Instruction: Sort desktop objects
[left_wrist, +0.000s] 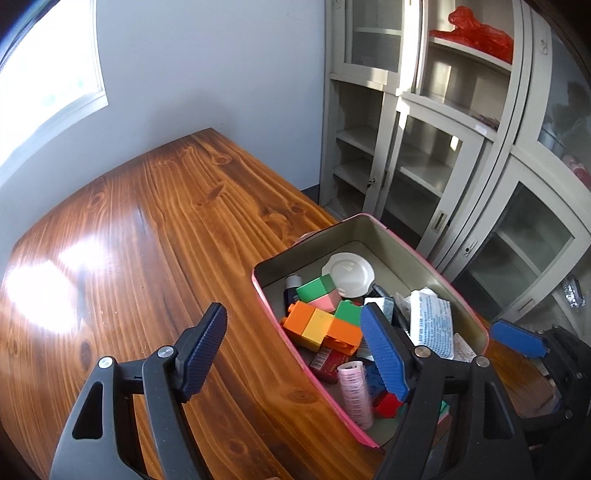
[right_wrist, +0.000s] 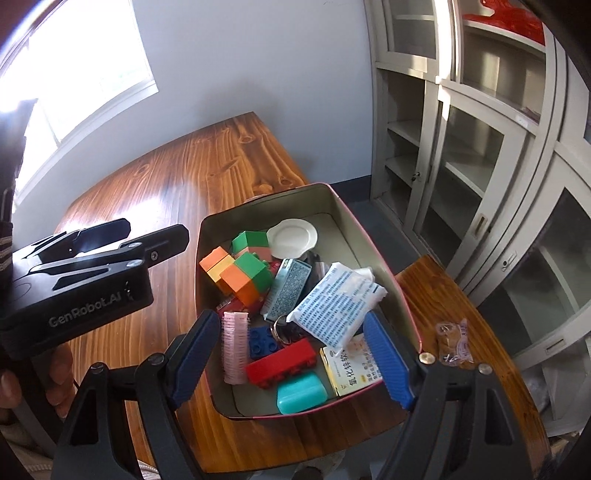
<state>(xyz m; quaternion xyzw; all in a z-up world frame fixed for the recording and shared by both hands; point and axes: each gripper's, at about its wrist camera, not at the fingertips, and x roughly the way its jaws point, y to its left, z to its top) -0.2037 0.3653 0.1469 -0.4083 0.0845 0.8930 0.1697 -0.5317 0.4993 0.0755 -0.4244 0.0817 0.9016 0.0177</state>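
A pink-rimmed metal tin (left_wrist: 424, 258) (right_wrist: 384, 258) stands on the wooden table (left_wrist: 147, 229) (right_wrist: 147, 199), full of sorted objects: coloured bricks (left_wrist: 321, 325) (right_wrist: 243, 273), a white plate (left_wrist: 349, 275) (right_wrist: 291, 238), a tissue pack (left_wrist: 432, 321) (right_wrist: 332, 302), a pink hair roller (left_wrist: 354, 391) (right_wrist: 236, 347), a red brick (right_wrist: 280, 363), a teal case (right_wrist: 301, 393) and a medicine box (right_wrist: 354, 369). My left gripper (left_wrist: 295, 354) is open and empty over the tin's left wall. My right gripper (right_wrist: 291, 354) is open and empty above the tin's near end.
A small clear bag of brown bits (right_wrist: 452, 341) lies on the table right of the tin. Grey glass-door cabinets (left_wrist: 443, 147) (right_wrist: 480, 147) stand to the right. A window (left_wrist: 44, 74) is at the left. The left gripper's body (right_wrist: 81, 280) shows in the right wrist view.
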